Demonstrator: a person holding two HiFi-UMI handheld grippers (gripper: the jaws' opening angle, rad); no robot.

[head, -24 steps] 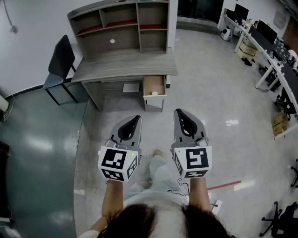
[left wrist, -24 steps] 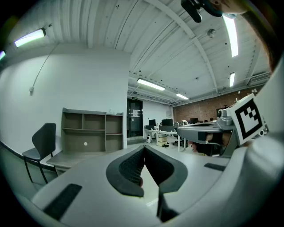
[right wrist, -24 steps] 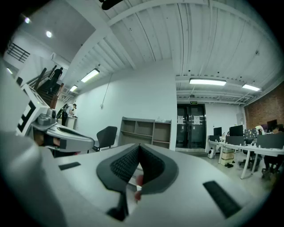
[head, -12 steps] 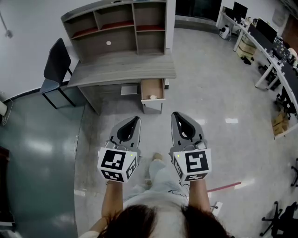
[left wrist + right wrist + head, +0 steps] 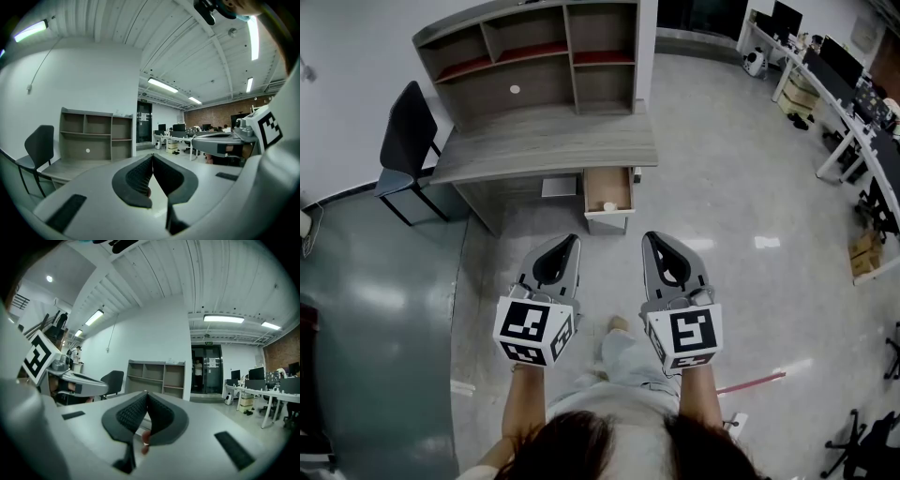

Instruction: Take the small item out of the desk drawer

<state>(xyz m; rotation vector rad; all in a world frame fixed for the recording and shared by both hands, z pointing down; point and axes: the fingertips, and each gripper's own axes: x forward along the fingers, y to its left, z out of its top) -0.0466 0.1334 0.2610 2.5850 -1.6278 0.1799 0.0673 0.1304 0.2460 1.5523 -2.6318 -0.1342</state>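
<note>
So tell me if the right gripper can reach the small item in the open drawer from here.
Probably not yet. The drawer is open and nothing covers the small item, but the right gripper hangs well short of the desk, fingers shut. Step closer.

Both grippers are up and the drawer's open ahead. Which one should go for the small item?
Left, marginally. The small pale item in the open drawer lies between both, slightly nearer the left gripper. Both it and the right gripper are shut, empty and well short.

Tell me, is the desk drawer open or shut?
Open: the drawer sticks out from the desk, and a small white item shows inside it.
</note>
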